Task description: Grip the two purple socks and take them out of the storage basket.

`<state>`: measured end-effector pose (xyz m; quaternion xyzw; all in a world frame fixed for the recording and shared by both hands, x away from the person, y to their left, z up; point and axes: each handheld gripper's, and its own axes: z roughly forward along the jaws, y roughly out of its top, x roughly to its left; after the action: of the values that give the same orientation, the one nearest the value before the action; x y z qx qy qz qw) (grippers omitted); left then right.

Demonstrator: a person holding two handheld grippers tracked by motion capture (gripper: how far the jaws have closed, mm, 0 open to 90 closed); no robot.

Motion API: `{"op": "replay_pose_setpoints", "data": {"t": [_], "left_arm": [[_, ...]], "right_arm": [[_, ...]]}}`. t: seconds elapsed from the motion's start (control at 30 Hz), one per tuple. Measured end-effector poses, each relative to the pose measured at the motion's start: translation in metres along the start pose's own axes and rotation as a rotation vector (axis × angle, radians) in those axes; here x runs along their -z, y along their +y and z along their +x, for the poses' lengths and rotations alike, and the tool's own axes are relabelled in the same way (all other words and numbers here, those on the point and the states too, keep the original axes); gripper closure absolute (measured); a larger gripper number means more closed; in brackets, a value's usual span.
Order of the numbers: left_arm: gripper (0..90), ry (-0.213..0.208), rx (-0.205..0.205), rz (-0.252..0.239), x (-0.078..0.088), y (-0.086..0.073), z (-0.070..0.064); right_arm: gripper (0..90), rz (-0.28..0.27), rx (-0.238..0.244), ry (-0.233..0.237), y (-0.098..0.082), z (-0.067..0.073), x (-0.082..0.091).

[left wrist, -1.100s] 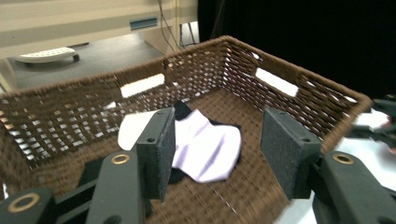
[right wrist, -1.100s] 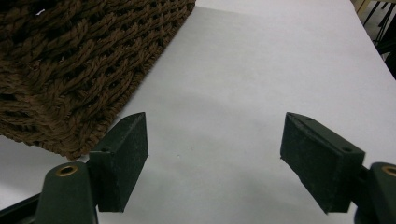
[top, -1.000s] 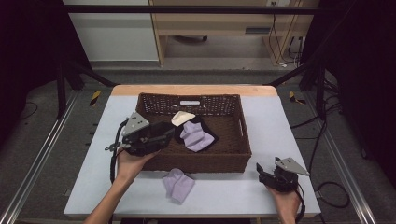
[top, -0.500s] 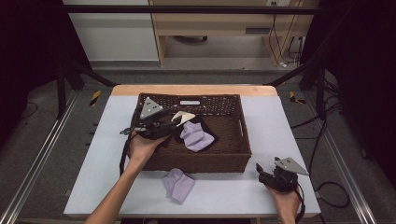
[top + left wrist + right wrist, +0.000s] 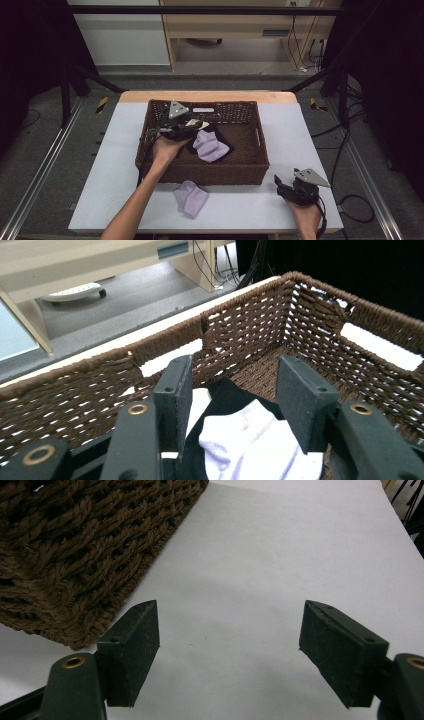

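A brown wicker basket (image 5: 250, 165) stands in the middle of the white table. Inside lie a black cloth (image 5: 226, 148), a lavender cloth (image 5: 209, 146) on top of it, and a cream piece (image 5: 192, 122) near the back left. My left gripper (image 5: 196, 126) hovers inside the basket over the cream and black cloths, jaws open with nothing between them. In the left gripper view the gripper (image 5: 235, 400) hangs above the black cloth (image 5: 225, 395) and a white-looking cloth (image 5: 250, 440). My right gripper (image 5: 280, 182) rests open on the table at the front right; its view (image 5: 230, 645) looks over bare table beside the basket's corner (image 5: 75, 555).
A second lavender cloth (image 5: 190, 197) lies on the table in front of the basket. The table's front edge is close to the right hand. Beyond the table are a wooden bench (image 5: 240, 25), cables and dark frame rails.
My left gripper has moved from the basket's left front rim to the back and right, further into the basket and over the cloths. The right gripper has stayed in place.
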<state>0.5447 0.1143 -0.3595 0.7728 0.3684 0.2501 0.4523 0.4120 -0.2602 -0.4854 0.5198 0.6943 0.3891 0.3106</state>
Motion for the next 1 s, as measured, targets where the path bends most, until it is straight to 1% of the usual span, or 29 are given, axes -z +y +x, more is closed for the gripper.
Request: {"op": "replay_pose_setpoints", "data": {"t": [0.07, 0.17, 0.2, 0.3, 0.37, 0.43, 0.47, 0.53, 0.57, 0.6, 0.63, 0.73, 0.9, 1.0], "left_arm": [[48.5, 0.002, -0.001, 0.021, -0.009, -0.002, -0.002], [48.5, 0.001, -0.013, 0.064, -0.02, -0.005, -0.003], [48.5, 0.004, -0.018, 0.071, -0.023, -0.006, -0.003], [48.5, -0.001, -0.024, 0.105, -0.032, -0.01, -0.002], [48.5, -0.014, -0.024, 0.131, -0.037, -0.012, -0.001], [48.5, -0.027, -0.028, 0.15, -0.041, -0.012, -0.001], [48.5, -0.024, -0.04, 0.158, -0.042, -0.012, -0.001], [48.5, -0.035, -0.074, 0.183, -0.046, -0.013, -0.003], [48.5, -0.044, -0.08, 0.195, -0.048, -0.015, -0.003], [48.5, -0.063, -0.075, 0.213, -0.05, -0.016, -0.004], [48.6, -0.072, -0.071, 0.225, -0.051, -0.017, -0.004], [48.7, -0.084, -0.079, 0.262, -0.054, -0.019, -0.005], [49.2, -0.094, -0.102, 0.328, -0.061, -0.024, -0.009], [49.8, -0.094, -0.132, 0.373, -0.064, -0.026, -0.012]], "right_arm": [[24.6, -0.001, 0.004, 0.001, 0.0, 0.0, 0.0], [24.7, -0.003, 0.005, 0.001, 0.0, 0.0, 0.0], [24.6, -0.003, 0.004, 0.001, 0.0, 0.0, 0.0], [24.7, -0.006, 0.006, 0.001, 0.0, 0.0, 0.0], [24.7, -0.004, 0.006, 0.004, 0.0, 0.0, 0.0], [24.8, -0.002, 0.003, 0.001, 0.0, 0.0, 0.0], [24.8, 0.001, -0.001, 0.002, 0.0, 0.0, 0.0], [24.9, 0.0, 0.0, 0.002, 0.0, 0.0, 0.0], [24.9, -0.003, 0.005, 0.001, 0.0, 0.0, 0.0], [24.9, -0.005, 0.004, 0.001, 0.0, 0.0, 0.0], [25.0, -0.005, 0.007, 0.0, 0.0, 0.0, 0.0], [25.0, 0.0, 0.007, 0.001, 0.0, 0.0, 0.0], [24.9, 0.0, 0.007, -0.001, 0.0, 0.0, 0.0], [24.9, 0.0, 0.007, -0.001, 0.0, 0.0, 0.0]]}}
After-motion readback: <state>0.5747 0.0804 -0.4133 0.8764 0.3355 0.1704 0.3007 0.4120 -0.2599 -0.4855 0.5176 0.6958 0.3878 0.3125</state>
